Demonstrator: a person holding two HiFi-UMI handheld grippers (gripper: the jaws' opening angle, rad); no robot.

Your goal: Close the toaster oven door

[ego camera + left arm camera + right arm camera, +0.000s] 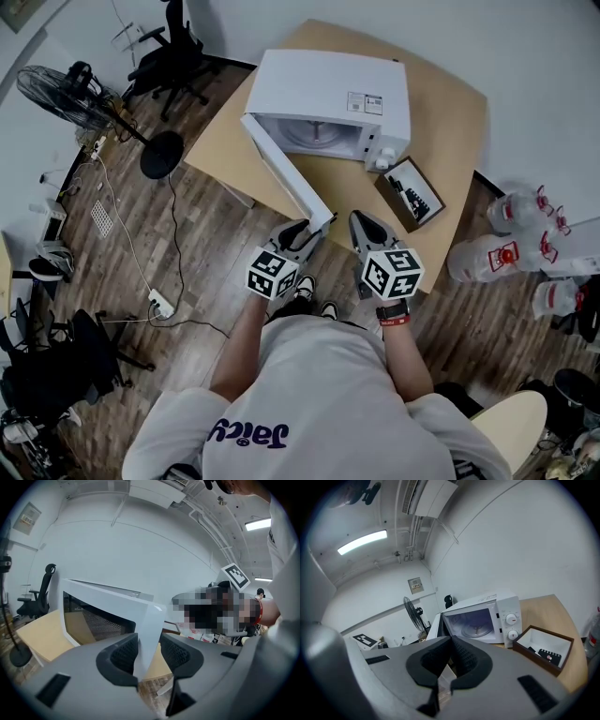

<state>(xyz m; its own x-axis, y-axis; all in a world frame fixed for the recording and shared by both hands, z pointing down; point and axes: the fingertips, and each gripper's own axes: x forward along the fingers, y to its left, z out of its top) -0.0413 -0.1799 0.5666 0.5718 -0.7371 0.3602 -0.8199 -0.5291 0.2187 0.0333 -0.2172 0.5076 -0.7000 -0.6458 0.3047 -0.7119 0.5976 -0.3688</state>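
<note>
While the oven (328, 94) sits on the table (441, 122) with its door (286, 173) swung wide toward the person, the left gripper (149, 651) straddles the door's free edge. Its jaws stand apart: in the left gripper view the edge lies against the left-hand pad, and a gap shows before the other. The right gripper (451, 641) hangs just right of the door's end, above the table's near edge, jaws together on nothing, facing the oven's open cavity.
</note>
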